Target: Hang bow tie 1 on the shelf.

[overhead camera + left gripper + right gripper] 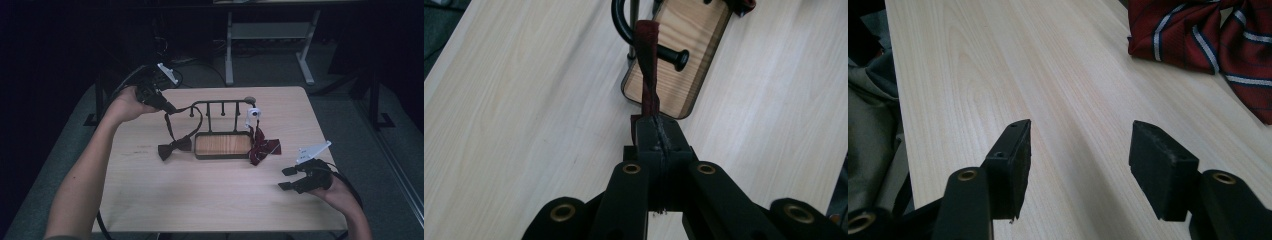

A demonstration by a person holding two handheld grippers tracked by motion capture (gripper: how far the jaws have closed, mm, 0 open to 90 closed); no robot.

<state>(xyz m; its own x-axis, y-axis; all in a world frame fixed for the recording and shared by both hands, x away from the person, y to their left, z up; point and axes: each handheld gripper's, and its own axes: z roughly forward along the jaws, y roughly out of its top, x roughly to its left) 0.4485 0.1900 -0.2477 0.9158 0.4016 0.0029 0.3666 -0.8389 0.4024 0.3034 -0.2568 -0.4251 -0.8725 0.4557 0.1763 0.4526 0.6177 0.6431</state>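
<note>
A black metal rack (pixel 220 103) with pegs stands on a wooden base (pixel 222 144) mid-table. A dark maroon bow tie (pixel 175 147) lies left of the base, and its strap (pixel 196 116) loops up over the rack's left end. My left gripper (pixel 167 106) is shut on that strap (pixel 647 75), which runs taut from the left gripper (pixel 656 125) to the rack's curved bar (pixel 620 25). A red striped bow tie (pixel 263 148) lies against the base's right end. At the table's near right my right gripper (pixel 286 179) rests open, with bare tabletop between its pads (pixel 1013 155) and the striped tie (pixel 1193 35) farther off.
A white tag or clip (pixel 252 116) hangs at the rack's right end. Bare wooden tabletop (pixel 200 195) spreads in front of the rack. A desk frame (pixel 270 35) stands on the floor beyond the table. Cables trail from both grippers.
</note>
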